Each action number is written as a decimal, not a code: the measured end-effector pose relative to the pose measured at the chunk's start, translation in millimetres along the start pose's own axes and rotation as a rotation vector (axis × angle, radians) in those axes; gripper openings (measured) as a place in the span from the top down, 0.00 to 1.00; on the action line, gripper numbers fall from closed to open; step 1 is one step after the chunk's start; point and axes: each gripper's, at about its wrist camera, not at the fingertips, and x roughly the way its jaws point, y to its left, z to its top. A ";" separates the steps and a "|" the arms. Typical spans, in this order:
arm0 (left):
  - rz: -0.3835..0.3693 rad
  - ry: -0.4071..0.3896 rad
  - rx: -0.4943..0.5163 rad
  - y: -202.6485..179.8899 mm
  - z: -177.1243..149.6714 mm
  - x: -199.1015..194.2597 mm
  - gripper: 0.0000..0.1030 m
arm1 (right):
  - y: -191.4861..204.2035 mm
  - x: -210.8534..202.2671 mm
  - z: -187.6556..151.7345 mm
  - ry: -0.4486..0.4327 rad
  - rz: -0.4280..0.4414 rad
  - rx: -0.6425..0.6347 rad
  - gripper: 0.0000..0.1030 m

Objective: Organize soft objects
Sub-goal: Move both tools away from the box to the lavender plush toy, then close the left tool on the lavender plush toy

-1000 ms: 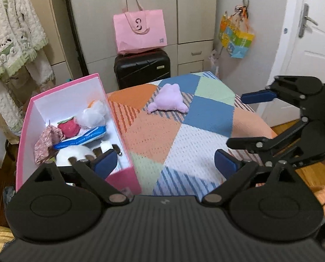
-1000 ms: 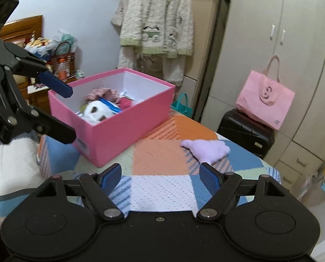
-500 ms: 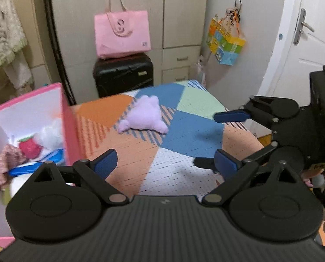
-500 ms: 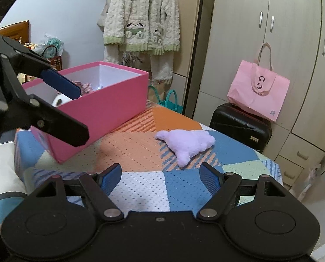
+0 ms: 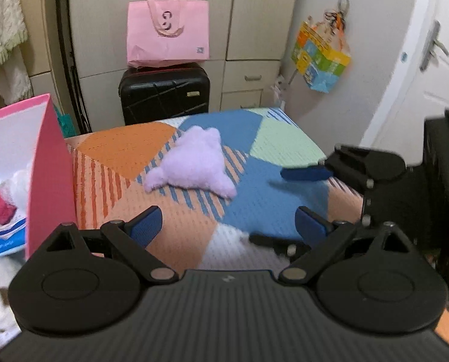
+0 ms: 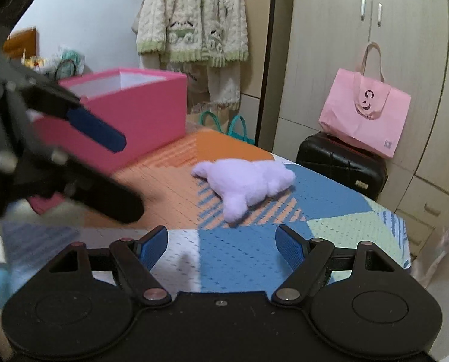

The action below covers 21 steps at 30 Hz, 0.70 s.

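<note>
A lilac plush toy (image 5: 195, 163) lies beyond the spread blue-padded fingertips (image 5: 146, 226) of the left gripper (image 5: 229, 226), pink cardboard box (image 5: 51, 163) leftward.

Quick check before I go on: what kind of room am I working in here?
Most likely a bedroom at home. A wardrobe lines the wall, a knitted cardigan hangs beside it, and a black suitcase stands under a pink bag. The patchwork cover looks like bedding, though that is uncertain.
</note>
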 end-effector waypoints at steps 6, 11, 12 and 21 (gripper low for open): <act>0.097 -0.068 -0.055 12.2 10.9 39.3 0.09 | -3.4 35.7 6.3 0.063 0.009 -0.065 0.19; 0.155 -0.083 -0.096 18.1 19.7 66.9 0.10 | -14.4 59.5 19.7 0.067 0.050 -0.056 0.19; 0.166 -0.086 -0.103 19.6 21.2 71.5 0.10 | -18.0 63.6 22.0 0.070 0.064 -0.043 0.19; 0.151 -0.034 -0.184 32.5 25.2 106.1 0.12 | -40.4 85.1 24.3 0.062 0.111 0.037 0.20</act>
